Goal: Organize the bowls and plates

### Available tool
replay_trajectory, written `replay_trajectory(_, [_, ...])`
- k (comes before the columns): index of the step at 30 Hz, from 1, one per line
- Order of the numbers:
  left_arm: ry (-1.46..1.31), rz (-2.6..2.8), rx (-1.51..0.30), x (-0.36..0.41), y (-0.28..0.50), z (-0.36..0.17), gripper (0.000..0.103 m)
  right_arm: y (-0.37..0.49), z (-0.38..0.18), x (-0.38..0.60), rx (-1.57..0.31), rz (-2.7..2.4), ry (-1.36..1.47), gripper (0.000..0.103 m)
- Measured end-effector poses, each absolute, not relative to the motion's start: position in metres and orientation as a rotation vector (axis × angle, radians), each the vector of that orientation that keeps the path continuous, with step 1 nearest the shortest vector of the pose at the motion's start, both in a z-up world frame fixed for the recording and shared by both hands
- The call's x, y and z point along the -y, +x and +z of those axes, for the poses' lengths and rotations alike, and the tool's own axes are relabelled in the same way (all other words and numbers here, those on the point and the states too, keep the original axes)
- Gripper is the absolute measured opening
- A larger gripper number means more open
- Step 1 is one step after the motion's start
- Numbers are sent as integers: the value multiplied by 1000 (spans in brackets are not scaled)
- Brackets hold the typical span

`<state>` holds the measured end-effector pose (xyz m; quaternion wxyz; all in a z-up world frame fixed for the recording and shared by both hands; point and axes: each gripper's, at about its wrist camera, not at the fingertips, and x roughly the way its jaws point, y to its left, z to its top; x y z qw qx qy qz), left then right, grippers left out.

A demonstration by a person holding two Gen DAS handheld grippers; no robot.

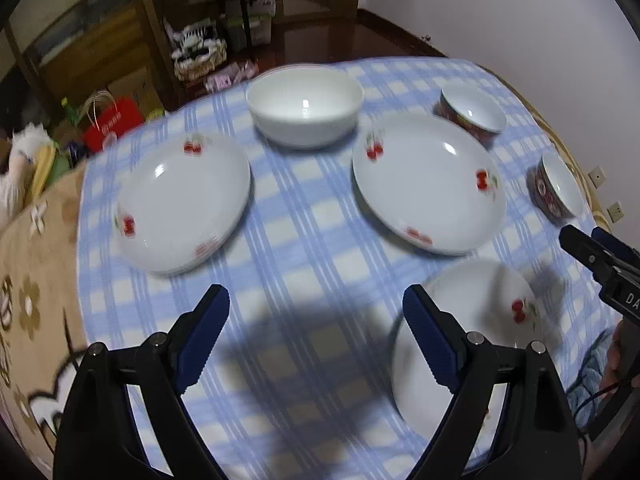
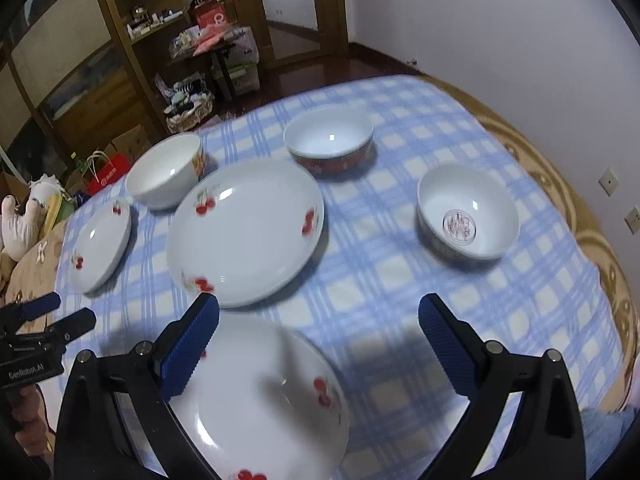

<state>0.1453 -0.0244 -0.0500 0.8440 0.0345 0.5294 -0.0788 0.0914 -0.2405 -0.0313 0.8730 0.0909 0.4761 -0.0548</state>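
Checked cloth [image 2: 384,280] lies bare between both wide-open grippers and plates.

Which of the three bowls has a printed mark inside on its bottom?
The rightmost small bowl: a round red mark shows inside it. The other small bowl and the big white bowl are plain inside.

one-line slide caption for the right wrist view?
Open right gripper above a cherry-print plate, with two more plates and three bowls on the checked tablecloth.

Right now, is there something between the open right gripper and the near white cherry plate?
Nothing visible. The right gripper hangs open above the near white cherry-print plate, with only blue checked tablecloth around.
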Motion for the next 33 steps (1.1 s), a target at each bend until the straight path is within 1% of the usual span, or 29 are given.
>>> replay_trajectory(5, [99,-147,-1064,27,178,-35,87,118,-17,248,-967,-110,175,103])
replay_trajectory(11, [129,-128,-1016,33,212,-33,87,143,-10,253,-934,-73,175,103])
replay_trajectory(15, [129,-116,-1010,37,225,-44,87,157,-18,249,-941,-55,120,103])
replay_trajectory(18, [141,-117,-1016,40,231,-52,87,154,-20,248,-863,-75,61,103])
replay_trajectory(23, [161,-131,-1049,47,241,-71,87,165,-33,260,-895,-59,110,103])
replay_trajectory(33, [149,-148,-1044,51,242,-93,87,183,-55,263,-915,-59,160,103])
